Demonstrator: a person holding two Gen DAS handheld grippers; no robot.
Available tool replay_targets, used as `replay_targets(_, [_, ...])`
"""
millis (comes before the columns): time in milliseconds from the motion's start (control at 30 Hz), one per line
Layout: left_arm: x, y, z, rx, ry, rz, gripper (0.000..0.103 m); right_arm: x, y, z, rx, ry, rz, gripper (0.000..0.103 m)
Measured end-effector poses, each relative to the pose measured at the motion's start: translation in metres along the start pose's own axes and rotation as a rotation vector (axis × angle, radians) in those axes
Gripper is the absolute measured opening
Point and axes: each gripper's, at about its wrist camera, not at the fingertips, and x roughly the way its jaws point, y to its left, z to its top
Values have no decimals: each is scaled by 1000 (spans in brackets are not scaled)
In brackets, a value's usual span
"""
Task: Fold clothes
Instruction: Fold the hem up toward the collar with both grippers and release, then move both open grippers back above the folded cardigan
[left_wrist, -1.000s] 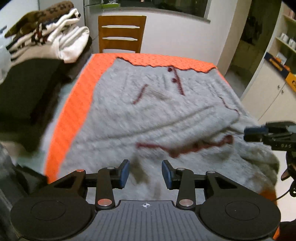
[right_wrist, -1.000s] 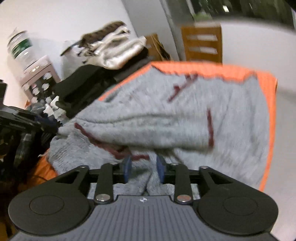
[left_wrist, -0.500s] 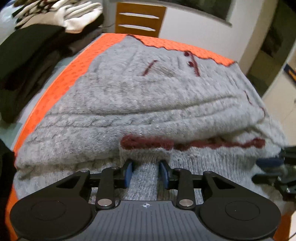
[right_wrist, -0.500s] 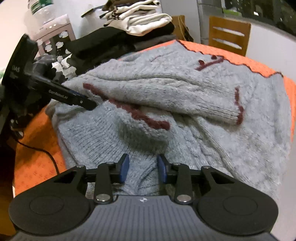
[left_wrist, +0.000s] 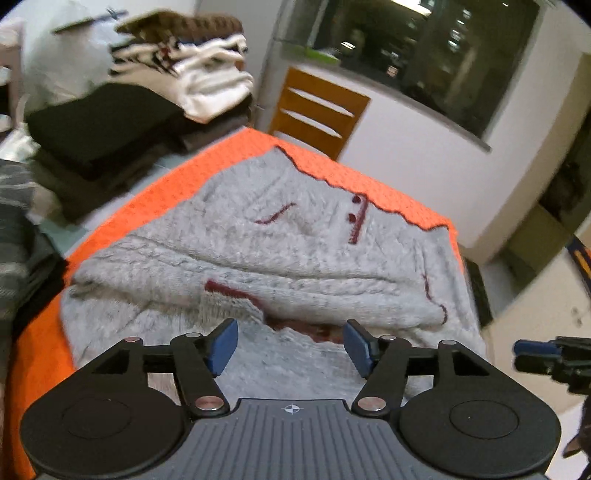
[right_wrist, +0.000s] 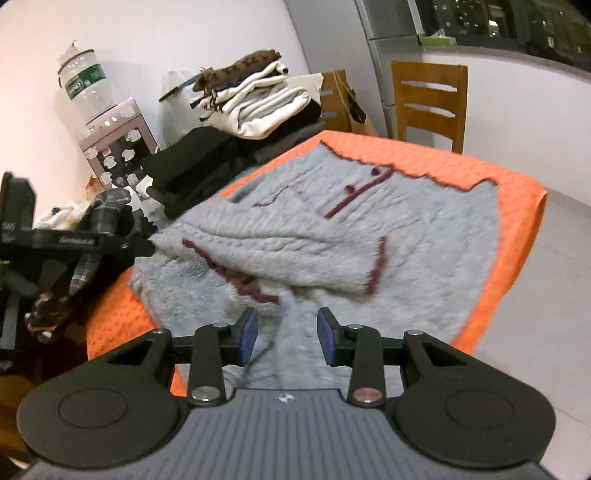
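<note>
Now the left gripper (left_wrist: 290, 345) is angled down at lower centre, its jaws just spread, off the grey sweater (left_wrist: 280, 251). Right gripper (right_wrist: 284, 334) is likewise tilted down, jaws parted, nothing pinched.

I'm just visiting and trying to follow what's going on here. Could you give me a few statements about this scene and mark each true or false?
1. The grey sweater lies on an orange cloth. True.
2. The left gripper is clamped on the sweater. False: its jaws have just opened and stand apart, gripping nothing.
3. A wooden chair stands beyond the far edge. True.
4. The sweater's trim is blue. False: it is dark red.
5. Folded clothes are stacked to one side. True.
6. The right gripper holds a bottle. False: sweater fabric lies between its pads.
</note>
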Motion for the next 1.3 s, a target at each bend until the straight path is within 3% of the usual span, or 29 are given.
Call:
replay_targets(400, [-27, -129, -49, -242, -81, 207, 70, -81, -129, 30, -146, 40, 121, 42])
replay_targets(533, [-23, -169, -48, -259, -108, 223, 72, -97, -162, 48, -181, 41, 133, 42])
replay_targets(633, [-12, -196, -41, -218, -122, 243, 76, -100, -183, 63, -200, 40, 151, 45])
replay_targets(800, [31, -233, -24, -180, -124, 248, 77, -89, -224, 100, -217, 36, 179, 45])
replay_targets(933, [77, -254, -2, -215, -115, 262, 77, -65, -251, 135, -264, 55, 225, 45])
replay_targets(1133, [146, -283, 51, -198, -128, 321, 77, -16, -293, 209, -339, 94, 347, 45])
replay_targets(1300, [202, -304, 96, -215, -176, 312, 77, 24, -324, 272, -435, 112, 444, 46])
